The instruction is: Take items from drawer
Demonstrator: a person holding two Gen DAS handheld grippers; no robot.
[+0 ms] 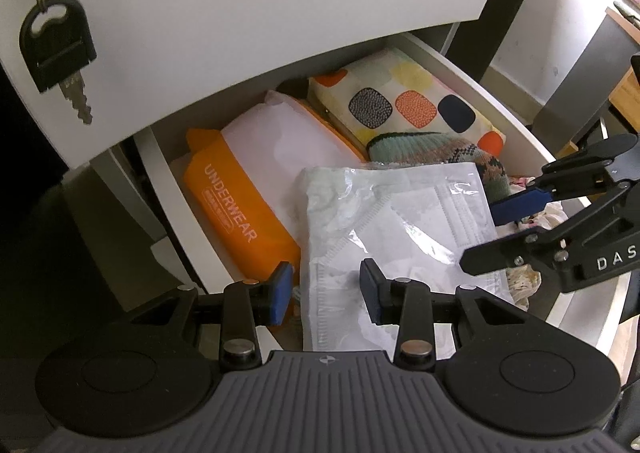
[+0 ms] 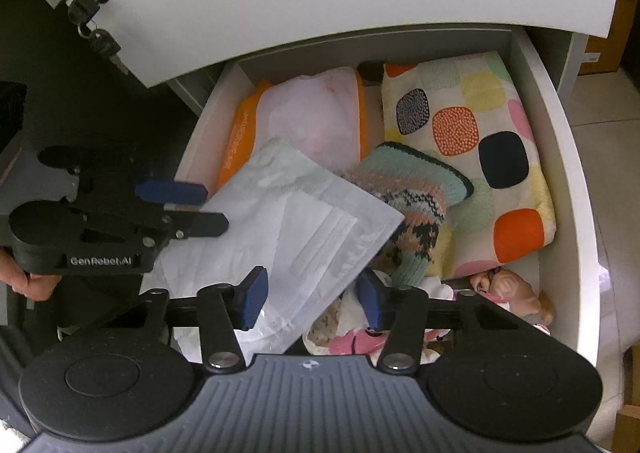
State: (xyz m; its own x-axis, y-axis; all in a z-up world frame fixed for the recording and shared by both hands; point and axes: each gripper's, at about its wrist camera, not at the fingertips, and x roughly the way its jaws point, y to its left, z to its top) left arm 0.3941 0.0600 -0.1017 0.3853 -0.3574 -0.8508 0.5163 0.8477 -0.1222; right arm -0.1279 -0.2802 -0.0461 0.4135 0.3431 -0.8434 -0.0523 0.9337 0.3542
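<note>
black tongs (image 1: 326,293), blue pads (image 1: 282,293) (silver screws)

White drawer (image 2: 568,181) — mask packet (image 2: 288,237), orange pouch (image 2: 240,133), spotted cloth (image 2: 472,125) inside.

Left gripper (image 1: 326,293) open, right gripper (image 2: 312,301) open — side by side

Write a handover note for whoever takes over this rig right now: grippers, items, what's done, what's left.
Left gripper: open, over the near edge of the clear mask packet, not gripping.
Right gripper: open, over the packet's right corner, holding nothing.
Drawer is open. Inside: mask packet on top, orange underwear pouch at left, knitted sock in the middle, patterned cloth bag at right.
Done: drawer opened. Left: all visible items remain inside; the packet is probably first.
</note>
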